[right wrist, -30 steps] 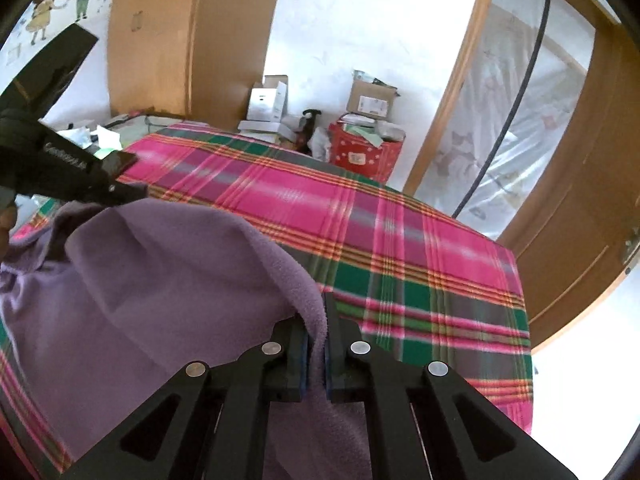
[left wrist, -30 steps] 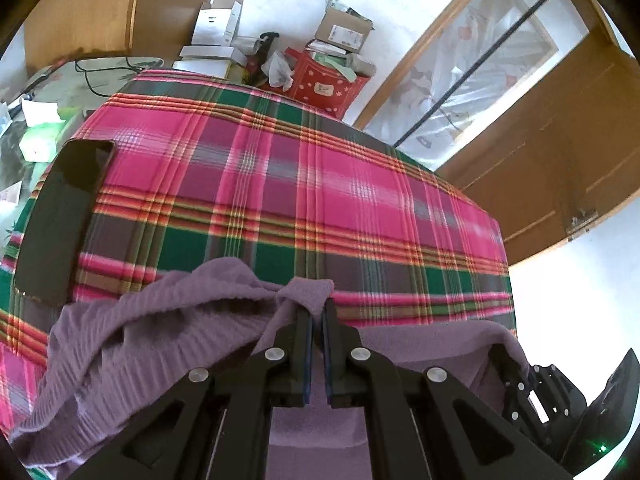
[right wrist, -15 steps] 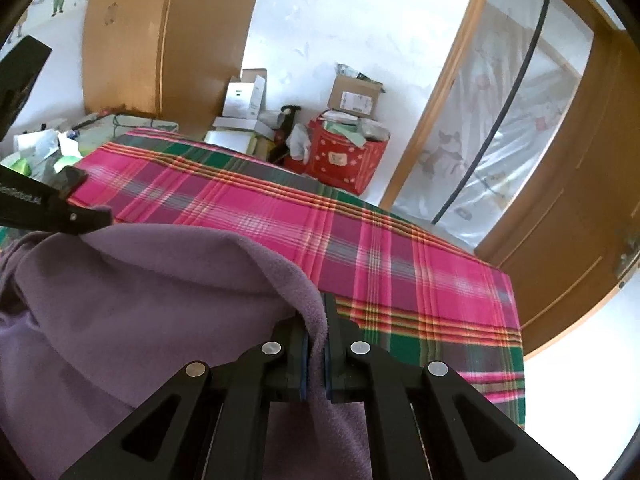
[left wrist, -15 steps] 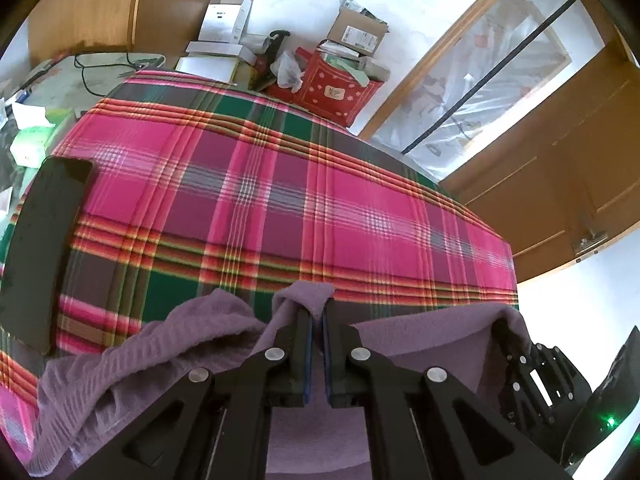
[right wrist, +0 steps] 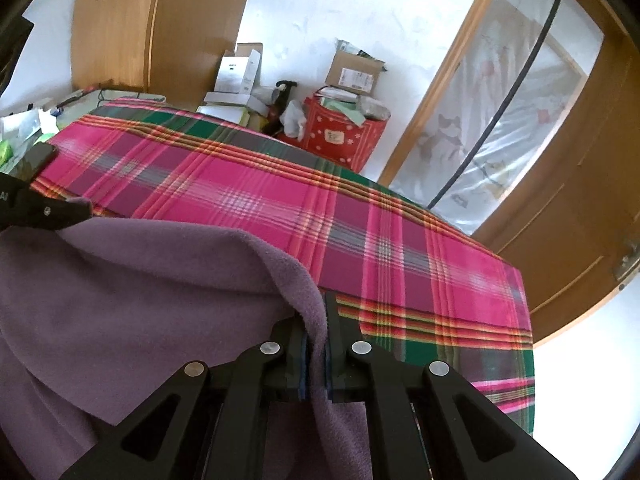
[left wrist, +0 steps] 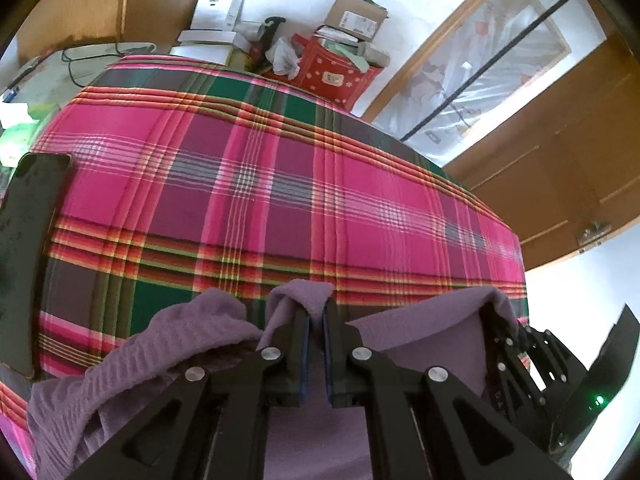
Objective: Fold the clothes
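A pink, green and red plaid cloth (left wrist: 256,184) covers the bench from edge to edge and fills most of both views. A purple fleece garment (right wrist: 132,292) hangs in folds over the near part of it, held up off the plaid at two places along its upper edge, with a ribbed part (left wrist: 132,364) sagging to the left in the left wrist view.

The left hand-held gripper (left wrist: 316,320) has its jaws pressed together on a small peak of the purple fabric, which sticks out above the tips. The right hand-held gripper (right wrist: 316,320) is likewise clamped on the garment's edge, the fleece running down between its blue-lined fingers (right wrist: 333,320). Each gripper shows in the other's camera: the right one low at the right edge of the left view, the left one at the left edge of the right view, each with fabric at its tip.

A dark flat slab (left wrist: 28,256), possibly a phone or tablet, lies on the plaid's left edge. Beyond the bench, a red bag with white dots (right wrist: 340,136) and several cardboard boxes (right wrist: 354,74) stand against the white wall, beside a wooden door (right wrist: 580,216).
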